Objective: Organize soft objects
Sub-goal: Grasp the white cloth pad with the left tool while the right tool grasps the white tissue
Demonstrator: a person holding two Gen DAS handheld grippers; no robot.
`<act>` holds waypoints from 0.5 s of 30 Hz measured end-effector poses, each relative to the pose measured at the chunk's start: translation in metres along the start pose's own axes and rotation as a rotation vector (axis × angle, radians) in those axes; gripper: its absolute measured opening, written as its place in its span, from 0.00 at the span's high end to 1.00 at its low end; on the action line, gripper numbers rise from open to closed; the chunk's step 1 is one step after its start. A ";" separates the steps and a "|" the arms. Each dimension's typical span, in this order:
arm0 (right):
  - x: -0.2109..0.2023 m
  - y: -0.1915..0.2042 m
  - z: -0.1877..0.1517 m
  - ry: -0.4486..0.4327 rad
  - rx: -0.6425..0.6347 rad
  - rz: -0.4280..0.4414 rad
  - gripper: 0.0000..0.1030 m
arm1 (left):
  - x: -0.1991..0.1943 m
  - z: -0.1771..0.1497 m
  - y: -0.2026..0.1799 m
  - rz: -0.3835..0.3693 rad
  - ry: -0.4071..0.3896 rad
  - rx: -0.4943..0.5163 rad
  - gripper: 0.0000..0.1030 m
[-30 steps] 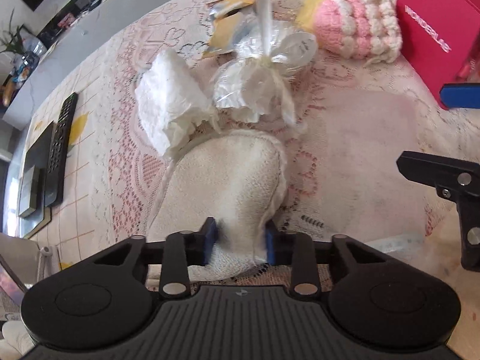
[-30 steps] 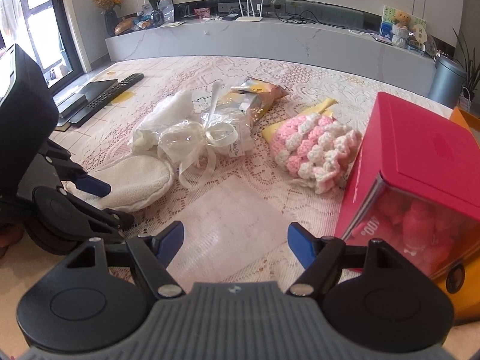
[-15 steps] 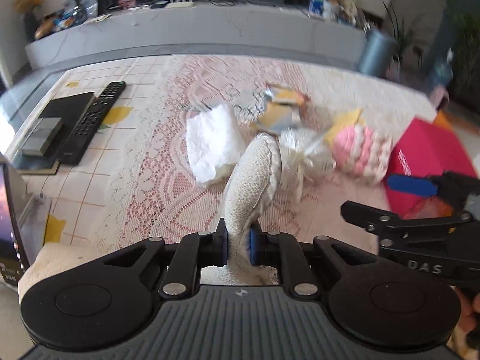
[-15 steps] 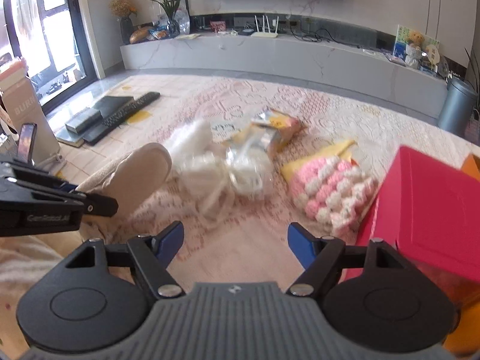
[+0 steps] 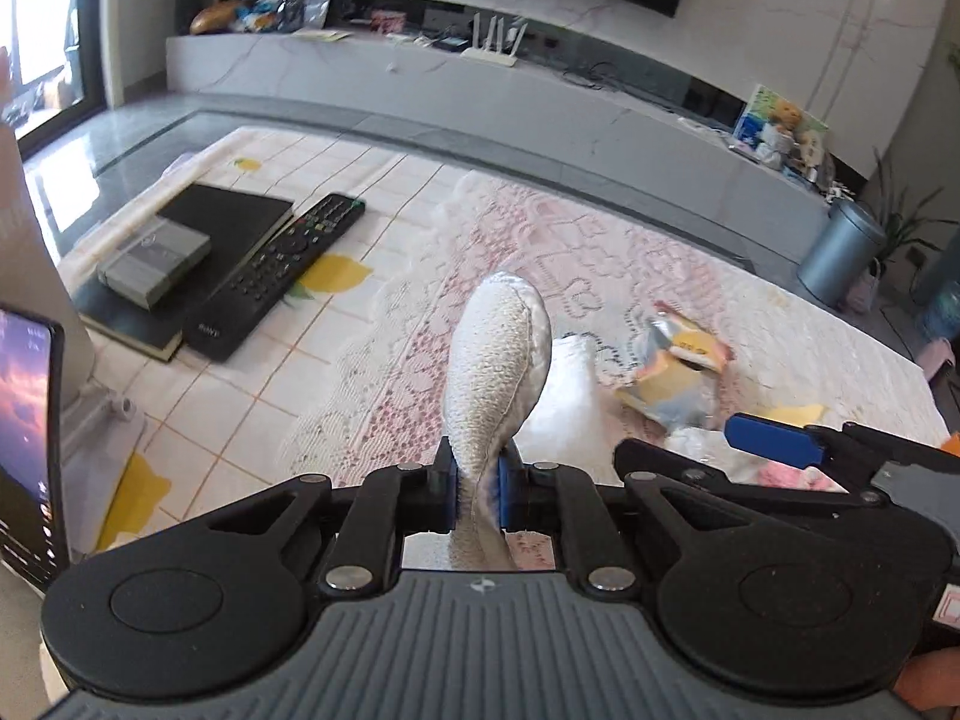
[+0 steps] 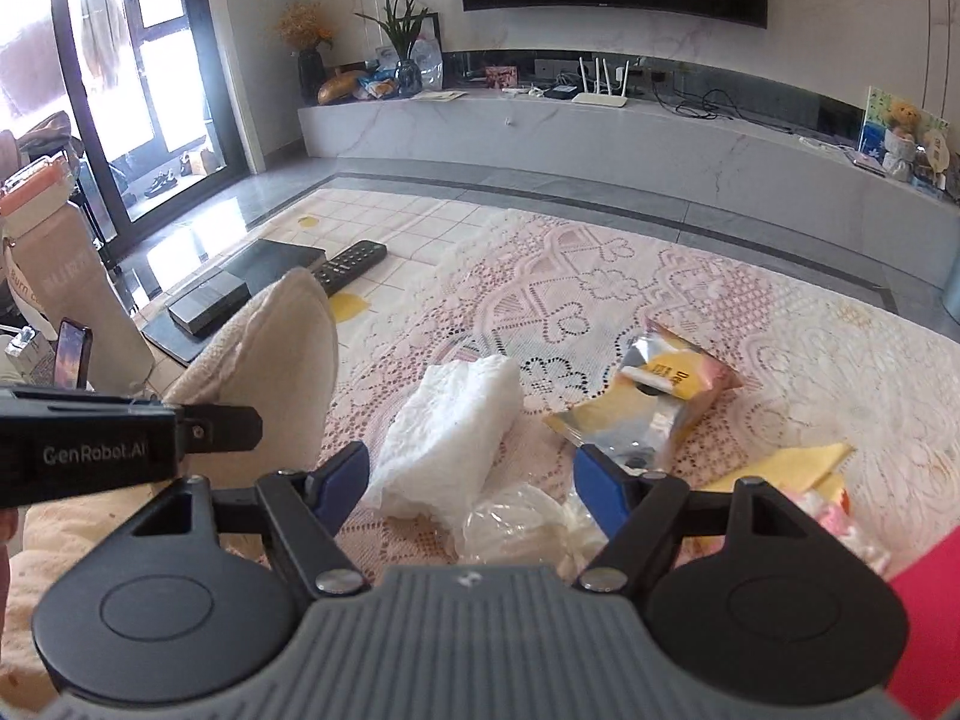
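Note:
My left gripper (image 5: 477, 489) is shut on a cream terry pad (image 5: 498, 360) and holds it upright, lifted above the lace cloth; the pad also shows in the right wrist view (image 6: 270, 360). My right gripper (image 6: 471, 477) is open and empty above a white folded cloth (image 6: 447, 426) and a clear plastic bag (image 6: 528, 525). The white cloth (image 5: 564, 396) lies behind the pad in the left wrist view. A pink knitted piece (image 6: 840, 519) peeks out at the right.
A yellow and silver snack packet (image 6: 654, 402) lies on the lace tablecloth (image 6: 600, 288). A red box (image 6: 933, 630) is at the right edge. A remote (image 5: 276, 273), a black book (image 5: 216, 222) and a phone (image 5: 24, 432) stand at the left.
My left gripper closed on the cream pad and lifted it off the table, tilting upward. My right gripper rose and moved over the white cloth and plastic bag, still open.

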State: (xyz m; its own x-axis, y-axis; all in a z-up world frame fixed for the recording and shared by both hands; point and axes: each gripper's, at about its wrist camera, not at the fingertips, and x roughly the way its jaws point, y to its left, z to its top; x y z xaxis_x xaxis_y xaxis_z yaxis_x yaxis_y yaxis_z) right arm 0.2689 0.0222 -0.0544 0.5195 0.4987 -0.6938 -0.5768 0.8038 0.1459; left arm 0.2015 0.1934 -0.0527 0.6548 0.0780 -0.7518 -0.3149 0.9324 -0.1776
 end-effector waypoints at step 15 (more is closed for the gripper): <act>0.101 0.007 0.011 0.203 0.041 0.029 0.48 | 0.042 -0.020 0.027 0.052 0.124 -0.093 0.78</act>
State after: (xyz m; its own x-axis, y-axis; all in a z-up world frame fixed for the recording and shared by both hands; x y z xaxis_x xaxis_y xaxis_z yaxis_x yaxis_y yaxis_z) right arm 0.3247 0.0819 -0.1154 0.3626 0.4496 -0.8163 -0.5614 0.8045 0.1937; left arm 0.2069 0.2149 -0.1012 0.5474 0.0760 -0.8334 -0.4123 0.8911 -0.1896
